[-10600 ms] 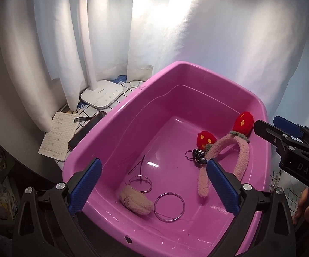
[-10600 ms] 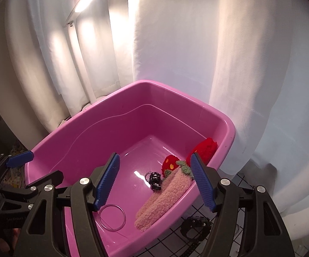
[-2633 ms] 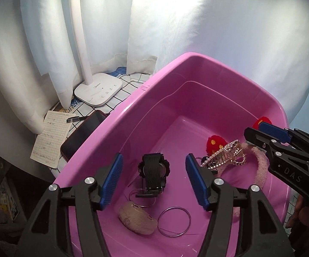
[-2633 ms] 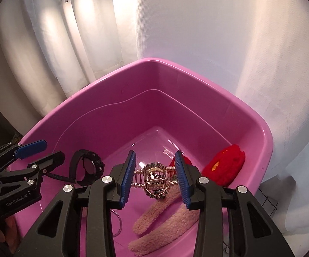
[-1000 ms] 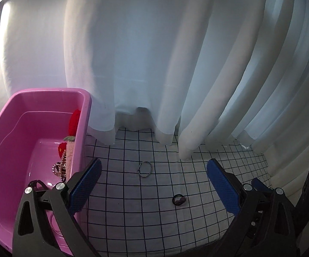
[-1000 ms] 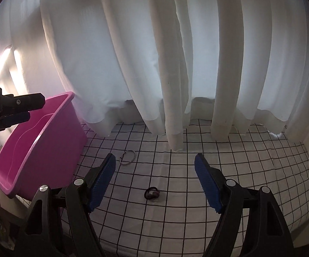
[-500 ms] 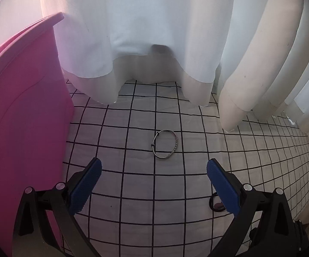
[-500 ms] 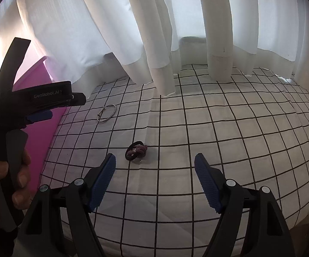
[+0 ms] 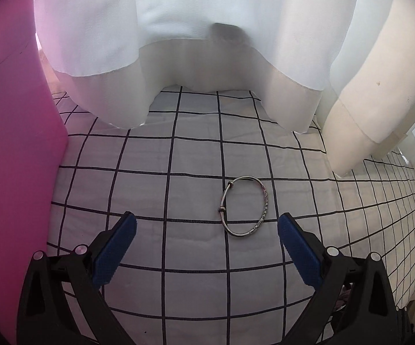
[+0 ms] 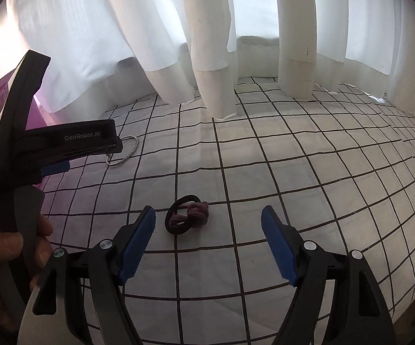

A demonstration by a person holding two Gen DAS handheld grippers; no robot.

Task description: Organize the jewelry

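Two pieces lie loose on the gridded cloth point(image 9: 193, 155) of the desk: a silver bangle point(image 9: 243, 205) and a dark hair tie point(image 10: 186, 214) with a maroon knot. Neither is gripped, and neither is in the pink bin point(image 9: 15, 149), which stands at the left edge of the cloth, so judging by this, both pickups are left to do. The bin's inside is not visible here.

Left gripper point(image 9: 207, 233): fingers spread wide, empty, low over the cloth. The bangle lies just ahead of them, nearer the right finger than the left. In the right wrist view the same gripper partly covers the bangle point(image 10: 127, 152).

Right gripper point(image 10: 208, 225): fingers spread wide, empty. The hair tie lies just ahead, nearer the left finger.

Open room: bare cloth surrounds both pieces, and they lie well apart from each other. White curtains point(image 10: 216, 43) hang down to the cloth along the far side, clear of both pieces. The bin wall stands near the left gripper's left side and limits travel that way. The cloth drops away at the right and near edges. The two grippers work close together, so their paths toward the bin could likely cross.
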